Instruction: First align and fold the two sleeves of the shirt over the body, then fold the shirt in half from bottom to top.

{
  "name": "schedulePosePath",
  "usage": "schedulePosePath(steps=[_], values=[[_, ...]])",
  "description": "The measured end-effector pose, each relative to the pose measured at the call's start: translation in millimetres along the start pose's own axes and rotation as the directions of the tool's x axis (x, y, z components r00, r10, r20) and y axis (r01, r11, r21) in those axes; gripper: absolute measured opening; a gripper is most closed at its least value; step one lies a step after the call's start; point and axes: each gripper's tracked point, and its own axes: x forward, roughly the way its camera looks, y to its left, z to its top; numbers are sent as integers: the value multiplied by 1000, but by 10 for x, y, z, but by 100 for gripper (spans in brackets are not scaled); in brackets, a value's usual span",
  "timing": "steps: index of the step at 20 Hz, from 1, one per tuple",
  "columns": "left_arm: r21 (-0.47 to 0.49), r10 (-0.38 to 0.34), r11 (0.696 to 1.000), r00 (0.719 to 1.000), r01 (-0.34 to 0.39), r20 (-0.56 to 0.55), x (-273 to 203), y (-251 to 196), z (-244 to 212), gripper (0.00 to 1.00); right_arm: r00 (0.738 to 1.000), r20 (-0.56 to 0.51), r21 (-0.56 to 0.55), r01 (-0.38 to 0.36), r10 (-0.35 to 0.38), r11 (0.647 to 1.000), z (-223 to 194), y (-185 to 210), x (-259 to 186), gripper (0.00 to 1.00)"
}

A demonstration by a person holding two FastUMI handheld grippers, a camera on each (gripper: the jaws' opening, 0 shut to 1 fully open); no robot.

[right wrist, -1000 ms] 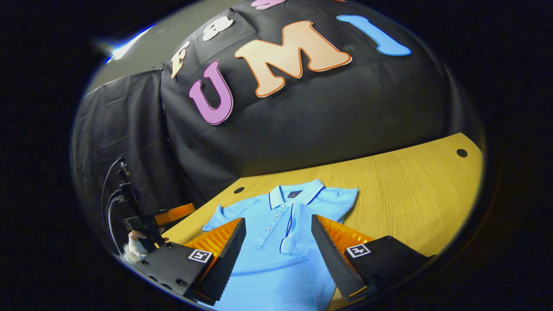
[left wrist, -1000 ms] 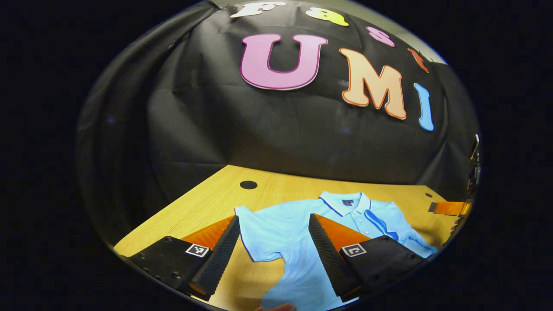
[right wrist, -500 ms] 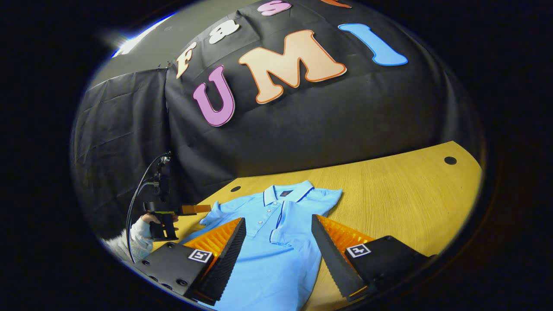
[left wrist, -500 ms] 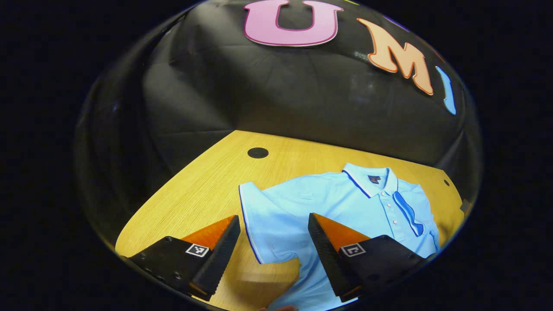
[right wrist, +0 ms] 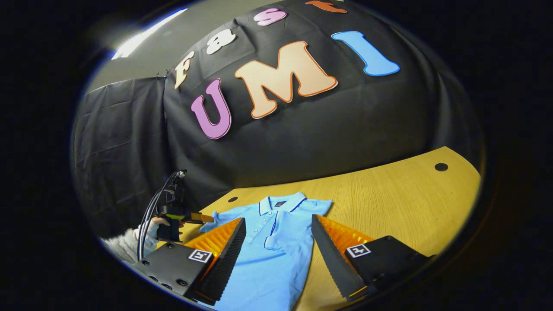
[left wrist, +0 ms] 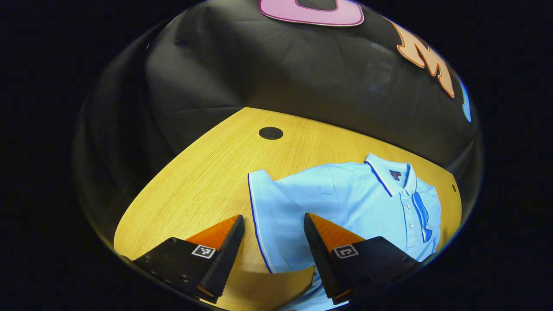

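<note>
A light-blue polo shirt lies face up on the wooden table, collar toward the wall. Its left sleeve is spread flat, and the sleeve's trimmed hem runs between the fingers of my open left gripper, which hovers close above it. The right sleeve lies folded over the chest. My right gripper is open above the shirt, holding nothing. The right gripper view also catches the left gripper in a hand at the shirt's far side.
Round cable holes sit in the table near the wall. Bare wood stretches to the right of the shirt. A cable trails from the left gripper. The black cloth wall stands close behind the table.
My left gripper has tipped down and moved in over the left sleeve, fingers still apart. My right gripper has drawn back a little from the shirt.
</note>
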Motion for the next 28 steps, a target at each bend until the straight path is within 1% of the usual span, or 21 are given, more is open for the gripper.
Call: schedulePosePath(steps=[1, 2, 4, 5, 6, 7, 8, 10, 11, 13, 14, 15, 16, 17, 18, 19, 20, 23, 25, 28], values=[[7, -1, 1000, 1000, 1, -5, -8, -3, -1, 82, 1000, 4, 5, 0, 0, 1000, 15, -6, -13, 97], [12, 1, 1000, 1000, -1, -8, 6, 4, -12, 77, 1000, 5, 10, 1, -1, 1000, 24, -15, -12, 97], [23, 8, 1000, 1000, -8, -19, 14, 16, -32, 73, 1000, 6, 22, 2, -2, 1000, 30, -35, -22, 97], [29, 11, 1000, 1000, -11, -23, 17, 25, -39, 76, 1000, 5, 29, 3, -3, 1000, 22, -47, -31, 97], [31, 12, 999, 1000, -12, -23, 21, 26, -39, 71, 1000, 5, 35, 3, -3, 999, 29, -56, -26, 97], [39, 15, 999, 999, -14, -29, 17, 32, -49, 70, 1000, 3, 41, 4, -5, 999, 27, -66, -33, 97], [49, 16, 999, 999, -14, -39, 5, 49, -72, 71, 1000, 2, 44, 6, -6, 999, 30, -78, -29, 97], [67, 4, 998, 999, -2, -31, 20, 36, -60, 65, 1000, 2, 50, 6, -6, 999, 34, -82, -38, 97], [67, 3, 998, 1000, -1, -25, 16, 34, -60, 65, 1000, 3, 53, 4, -5, 999, 31, -83, -40, 97], [53, 2, 999, 1000, -2, -3, 71, 13, -29, 49, 1000, 3, 52, 6, -6, 999, 35, -97, -49, 97], [51, -7, 999, 1000, 8, -1, 65, 12, -32, 37, 1000, 3, 50, 7, -8, 999, 37, -103, -48, 97], [45, -19, 999, 1000, 19, 5, 62, -6, -18, 33, 1000, 3, 50, 9, -9, 999, 34, -103, -49, 97], [34, -29, 999, 999, 29, 14, 84, -23, -5, 23, 1000, 1, 51, 10, -10, 999, 31, -107, -43, 96], [20, -36, 999, 999, 35, 25, 77, -25, 8, 19, 1000, -2, 53, 10, -10, 999, 21, -112, -46, 97], [10, -37, 999, 999, 37, 36, 78, -21, 18, 6, 1000, -4, 54, 11, -11, 998, 23, -127, -45, 97], [0, -40, 999, 998, 40, 44, 72, -25, 35, 4, 1000, -5, 53, 14, -14, 999, 11, -138, -46, 97], [-10, -43, 999, 998, 44, 50, 75, -24, 35, 0, 1000, -5, 50, 17, -17, 999, 14, -154, -47, 97], [-43, -84, 995, 992, 88, 98, 36, -107, 146, 0, 1000, -3, 49, 21, -21, 999, 14, -164, -56, 97], [-32, -137, 989, 982, 142, 133, -52, -224, 282, 0, 1000, -1, 53, 21, -21, 998, 30, -174, -70, 97], [-10, -211, 977, 966, 215, 152, -268, -487, 437, 0, 1000, 4, 56, 21, -22, 998, 42, -175, -64, 97]])
